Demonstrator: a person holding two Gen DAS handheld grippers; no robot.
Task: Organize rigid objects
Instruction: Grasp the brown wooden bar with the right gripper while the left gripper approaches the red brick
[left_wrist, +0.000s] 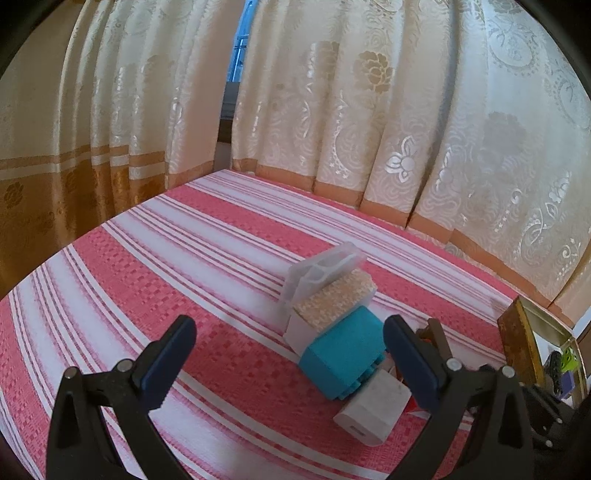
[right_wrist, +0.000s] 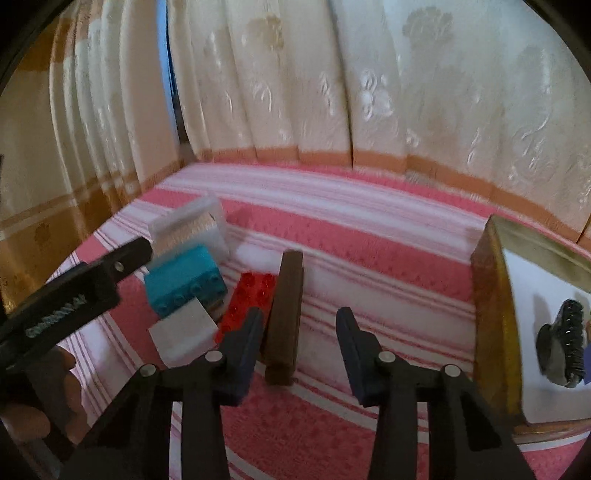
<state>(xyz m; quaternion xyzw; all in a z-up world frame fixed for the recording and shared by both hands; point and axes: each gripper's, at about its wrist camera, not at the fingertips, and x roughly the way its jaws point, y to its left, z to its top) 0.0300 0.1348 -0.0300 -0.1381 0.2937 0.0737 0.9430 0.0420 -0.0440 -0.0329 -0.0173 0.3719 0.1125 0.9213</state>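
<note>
Here, the right claw (right_wrist: 299, 343) hangs open and empty, the long brown wooden bar (right_wrist: 284, 317) lying lengthwise just beside its left finger. The left claw (left_wrist: 290, 354), also open and empty, hovers near the teal plastic building block (left_wrist: 341, 354).

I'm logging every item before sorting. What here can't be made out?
- Gold box contents: right wrist view cuts them off at the edge; only a dark hair clip shows, blurred.
- Red brick: in the left wrist view, nearly hidden behind the left tongs.
- White block: its underside and far end are hidden by the teal brick.
</note>
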